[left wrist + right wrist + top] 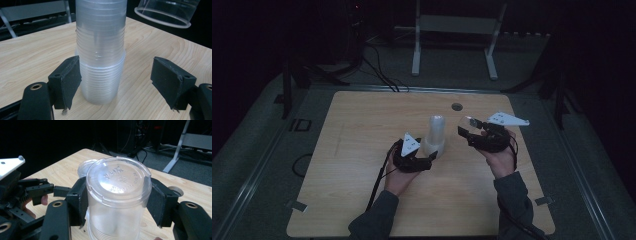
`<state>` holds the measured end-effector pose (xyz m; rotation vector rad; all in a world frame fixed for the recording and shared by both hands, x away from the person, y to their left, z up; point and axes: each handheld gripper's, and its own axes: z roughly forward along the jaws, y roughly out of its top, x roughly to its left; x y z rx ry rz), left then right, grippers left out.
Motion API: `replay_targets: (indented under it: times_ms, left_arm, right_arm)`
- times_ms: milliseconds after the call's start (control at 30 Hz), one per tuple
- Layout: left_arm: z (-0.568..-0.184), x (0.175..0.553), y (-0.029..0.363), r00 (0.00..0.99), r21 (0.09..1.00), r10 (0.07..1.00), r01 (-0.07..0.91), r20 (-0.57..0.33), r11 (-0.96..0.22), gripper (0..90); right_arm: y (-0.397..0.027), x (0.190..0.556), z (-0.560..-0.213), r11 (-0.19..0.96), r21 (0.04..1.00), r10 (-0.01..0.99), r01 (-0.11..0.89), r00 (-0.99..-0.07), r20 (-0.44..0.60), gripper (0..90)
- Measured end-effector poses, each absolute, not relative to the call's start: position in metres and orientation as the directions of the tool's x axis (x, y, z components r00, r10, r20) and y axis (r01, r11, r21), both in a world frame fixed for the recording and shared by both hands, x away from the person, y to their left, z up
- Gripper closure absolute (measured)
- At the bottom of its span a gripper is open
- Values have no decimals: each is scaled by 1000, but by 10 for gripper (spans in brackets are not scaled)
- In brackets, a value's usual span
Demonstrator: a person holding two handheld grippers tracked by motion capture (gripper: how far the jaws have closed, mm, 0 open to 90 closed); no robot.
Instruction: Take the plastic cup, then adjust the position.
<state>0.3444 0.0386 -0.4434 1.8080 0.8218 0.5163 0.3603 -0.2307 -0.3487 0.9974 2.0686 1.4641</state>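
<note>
Right gripper (pixel 117 202) pinches one clear cup (pixel 118 195); we should lower it straight over the stack (pixel 100 55), left gripper (pixel 117 80) spread.

Light wooden table (pixel 362 150) — upturned clear cup stack (pixel 434 137) standing on it.

High view: dim and underexposed, the surroundings nearly black, the table (pixel 362 150) the one lit surface, detail soft. Gripper views: brighter, even overhead light, soft shadows. Pale glare on the stack of cups (pixel 100 50) and on the clear cup (pixel 118 192); backgrounds dark.
</note>
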Motion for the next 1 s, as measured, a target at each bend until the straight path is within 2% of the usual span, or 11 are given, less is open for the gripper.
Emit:
replay_targets:
  times_ms: [1000]
  left_arm:
    - [-432, 336, 35, 692, 943, 722, 247, -9, -225, 238]
  right_arm:
    - [-232, 355, -378, 166, 910, 761, 380, -636, 127, 400]
